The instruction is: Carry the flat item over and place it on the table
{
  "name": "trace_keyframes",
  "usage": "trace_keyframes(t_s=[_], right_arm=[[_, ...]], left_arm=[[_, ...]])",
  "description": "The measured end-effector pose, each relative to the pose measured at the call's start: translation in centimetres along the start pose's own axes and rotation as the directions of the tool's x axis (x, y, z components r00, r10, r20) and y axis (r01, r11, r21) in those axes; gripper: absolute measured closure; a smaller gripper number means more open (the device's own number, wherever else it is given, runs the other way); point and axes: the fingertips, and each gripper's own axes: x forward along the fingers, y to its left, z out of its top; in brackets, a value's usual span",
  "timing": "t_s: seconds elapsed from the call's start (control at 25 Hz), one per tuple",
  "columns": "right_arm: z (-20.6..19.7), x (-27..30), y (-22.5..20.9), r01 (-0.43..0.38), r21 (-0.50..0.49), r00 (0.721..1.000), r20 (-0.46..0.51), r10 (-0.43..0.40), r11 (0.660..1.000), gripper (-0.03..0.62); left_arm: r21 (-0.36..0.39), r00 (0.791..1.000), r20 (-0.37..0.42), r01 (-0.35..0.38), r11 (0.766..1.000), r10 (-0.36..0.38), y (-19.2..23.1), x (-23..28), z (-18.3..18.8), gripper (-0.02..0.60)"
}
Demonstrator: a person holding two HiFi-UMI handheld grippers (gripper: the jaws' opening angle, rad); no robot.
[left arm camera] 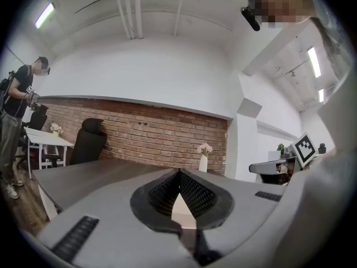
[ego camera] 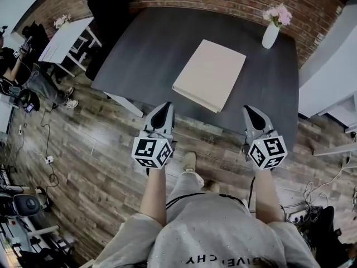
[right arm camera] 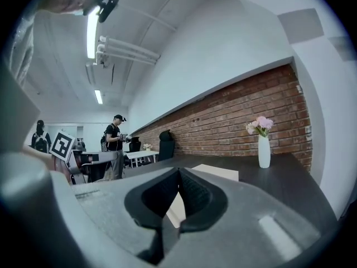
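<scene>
We hold the left gripper (ego camera: 164, 108) and right gripper (ego camera: 250, 112), jaws closed on nothing, over the wood floor (ego camera: 100, 149), just short of the dark table (ego camera: 139, 49). The flat beige board (ego camera: 210, 74) lies on it ahead, between them. Bare tabletop spreads to its left, and a white vase (ego camera: 270, 35) stands at the far right.

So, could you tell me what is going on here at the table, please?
A person stands at the dark table with a two-jaw gripper in each hand. The flat beige item lies on the tabletop close to the near edge, and neither gripper touches it. The left gripper and the right gripper hang by that edge, each with its jaws together and nothing between them. A white vase of pink flowers stands at the far right corner.
</scene>
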Motion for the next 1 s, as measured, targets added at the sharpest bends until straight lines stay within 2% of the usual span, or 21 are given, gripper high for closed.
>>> trace_keyframes(t_s=[0.36,0.6,1.0], right_arm=[[1.2,-2.8,1.4,-0.032,0.006,0.999,0.034,0.032,0.999,0.597],[1.1,-4.9,2.9,-0.053,-0.014,0.998,0.045,0.054,0.998,0.597],[1.3,-8.5,2.7,-0.067,-0.028,0.996,0.053,0.069,0.997,0.597]], left_arm=[[0.009,0.999,0.034,-0.022,1.000,0.022,-2.0,-3.3,1.4,0.583],[0.000,0.999,0.034,-0.023,1.000,0.023,-3.1,-5.8,1.0,0.583],[0.012,0.998,0.052,-0.024,1.000,0.024,-6.8,-6.9,1.3,0.583]])
